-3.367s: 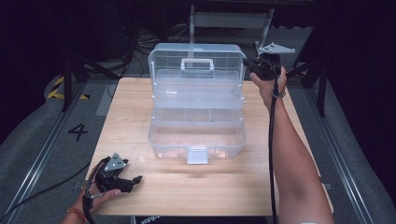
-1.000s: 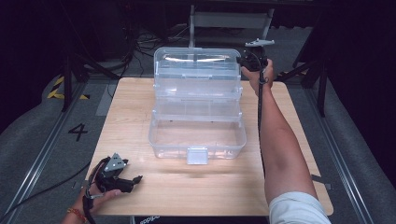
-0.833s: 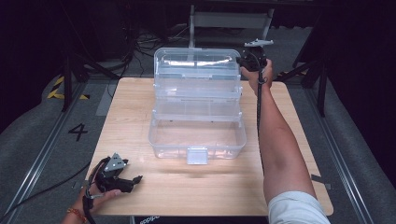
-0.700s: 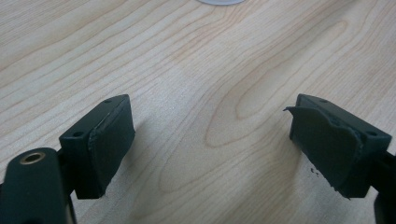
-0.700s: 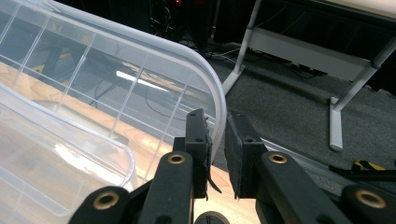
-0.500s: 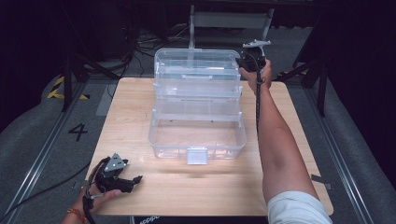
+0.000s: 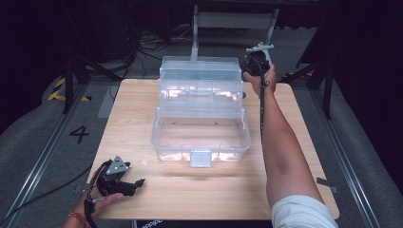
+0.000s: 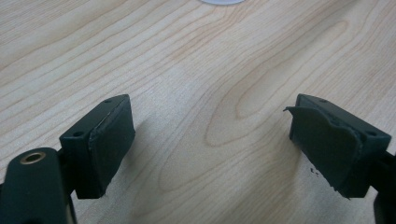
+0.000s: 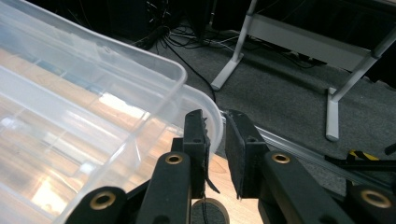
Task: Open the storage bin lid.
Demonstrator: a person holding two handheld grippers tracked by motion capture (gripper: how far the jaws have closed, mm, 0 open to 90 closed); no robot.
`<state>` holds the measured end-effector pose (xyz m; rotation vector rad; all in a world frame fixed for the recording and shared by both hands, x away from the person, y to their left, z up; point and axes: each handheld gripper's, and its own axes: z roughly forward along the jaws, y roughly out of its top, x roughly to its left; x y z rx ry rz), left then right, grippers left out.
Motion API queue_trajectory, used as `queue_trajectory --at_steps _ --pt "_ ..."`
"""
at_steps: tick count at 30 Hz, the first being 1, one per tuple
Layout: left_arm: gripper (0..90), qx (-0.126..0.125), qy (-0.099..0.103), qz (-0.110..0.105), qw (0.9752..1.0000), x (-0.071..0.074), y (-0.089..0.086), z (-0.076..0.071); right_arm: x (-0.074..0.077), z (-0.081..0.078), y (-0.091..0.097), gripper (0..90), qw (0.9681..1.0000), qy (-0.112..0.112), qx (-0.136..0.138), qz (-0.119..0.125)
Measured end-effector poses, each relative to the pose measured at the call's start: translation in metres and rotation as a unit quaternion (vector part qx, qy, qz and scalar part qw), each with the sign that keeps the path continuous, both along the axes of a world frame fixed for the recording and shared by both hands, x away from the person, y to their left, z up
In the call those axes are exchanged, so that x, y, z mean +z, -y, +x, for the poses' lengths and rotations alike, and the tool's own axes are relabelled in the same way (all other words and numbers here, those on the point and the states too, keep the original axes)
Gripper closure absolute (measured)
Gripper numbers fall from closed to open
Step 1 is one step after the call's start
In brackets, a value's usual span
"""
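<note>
Grippers work far apart. At the near left corner of the table (image 7: 304,123), the left gripper (image 7: 135,183) rests on the wood with jaws wide and nothing between them. Mid-table stands the clear box (image 7: 199,137), its tiers fanned open and the lid (image 7: 199,71) swung up at the back. At the lid's far right corner, the right gripper (image 9: 215,140) has its jaws close about the thin rim (image 9: 210,112), a small gap showing by one pad, so the pinch looks slack. Risk: smooth plastic could slip free, letting the lid drop or the light box skid.
</note>
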<state>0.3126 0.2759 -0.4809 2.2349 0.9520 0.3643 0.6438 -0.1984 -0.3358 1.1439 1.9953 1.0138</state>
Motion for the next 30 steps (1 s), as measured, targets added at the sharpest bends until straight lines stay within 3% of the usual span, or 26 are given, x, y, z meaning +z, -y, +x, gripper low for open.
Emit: queue_trajectory --at_steps 4,17,25,30 --pt "14.4 0.000 0.000 0.000 1.0000 0.000 0.000 0.000 -0.004 -0.002 0.003 79.0 1.0000 -0.005 0.000 0.008" --pt "14.4 -0.001 0.000 0.000 1.0000 0.000 0.000 0.000 -0.004 -0.015 0.003 71.8 0.9999 -0.003 0.017 0.002" --pt "14.3 -0.001 -0.004 -0.006 1.0000 -0.001 0.001 0.000 -0.002 -0.034 0.008 61.2 0.9999 0.005 0.006 -0.011" --pt "14.3 -0.004 0.000 0.001 1.0000 0.000 0.000 0.001 0.001 -0.051 0.016 56.7 0.9997 0.016 0.006 -0.015"
